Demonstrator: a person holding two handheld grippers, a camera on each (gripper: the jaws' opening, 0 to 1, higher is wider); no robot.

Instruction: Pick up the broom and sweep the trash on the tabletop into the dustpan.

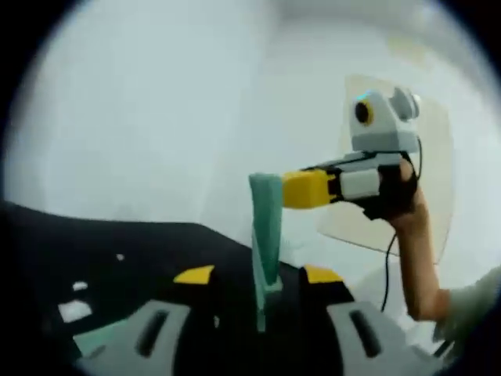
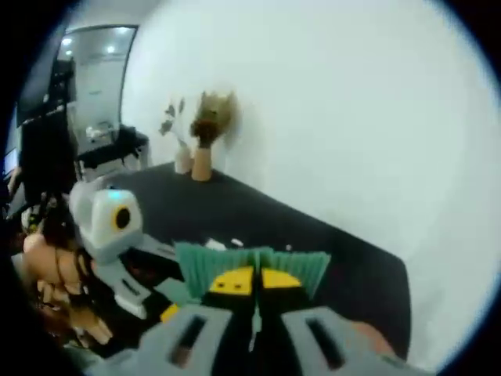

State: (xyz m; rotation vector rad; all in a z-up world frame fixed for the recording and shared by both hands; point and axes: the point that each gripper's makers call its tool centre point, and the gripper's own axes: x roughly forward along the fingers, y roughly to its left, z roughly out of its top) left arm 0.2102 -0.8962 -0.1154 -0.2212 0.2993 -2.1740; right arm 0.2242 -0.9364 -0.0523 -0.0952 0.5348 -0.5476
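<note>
Teal broom (image 2: 254, 266) is clamped in the right gripper (image 2: 254, 286), dustpan handle (image 1: 266, 235) pinched by the left gripper (image 1: 262, 276); next, sweep the white scraps (image 1: 76, 309) on the black tabletop (image 2: 329, 235)

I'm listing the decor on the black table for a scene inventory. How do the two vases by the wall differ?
The pale vase is whitish, while the tan vase is orange-brown. The pale vase holds a few thin, sparse sprigs, and the tan vase carries a bushy brown dried bunch that rises higher. Both stand upright, side by side, on the black table near the white wall.
</note>
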